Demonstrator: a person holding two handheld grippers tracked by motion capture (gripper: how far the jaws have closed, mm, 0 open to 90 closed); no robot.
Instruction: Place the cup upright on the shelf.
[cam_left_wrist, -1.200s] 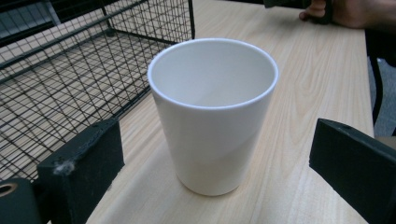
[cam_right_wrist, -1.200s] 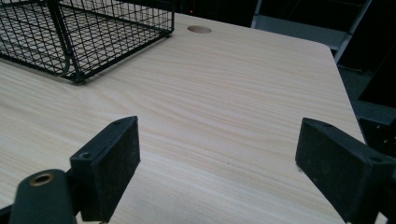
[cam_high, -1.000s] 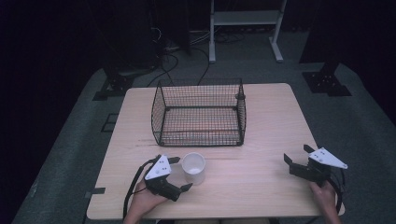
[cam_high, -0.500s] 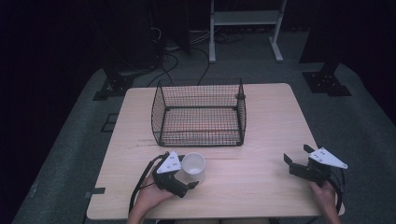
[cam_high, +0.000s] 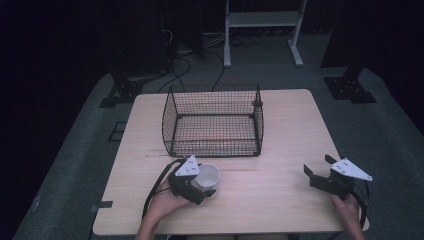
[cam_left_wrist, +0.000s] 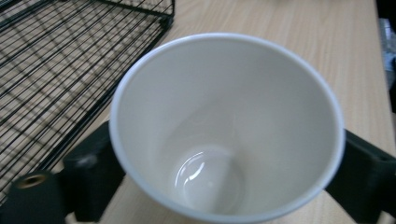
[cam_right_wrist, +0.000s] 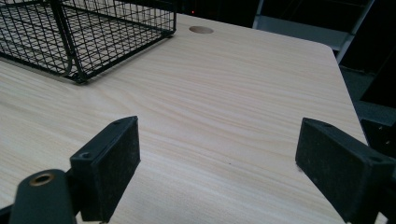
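Left tongs have just been closing, now clamped on the light, crushable cup beside the basket; right tongs apart

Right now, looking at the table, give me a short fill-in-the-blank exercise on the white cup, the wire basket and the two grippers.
1. The left gripper has just been closing its black jaws around the white paper ____.
2. The black wire basket on the light wooden table holds ____.
3. The right gripper has its jaws ____, with only tabletop between them.

Missing words: cup; nothing; open
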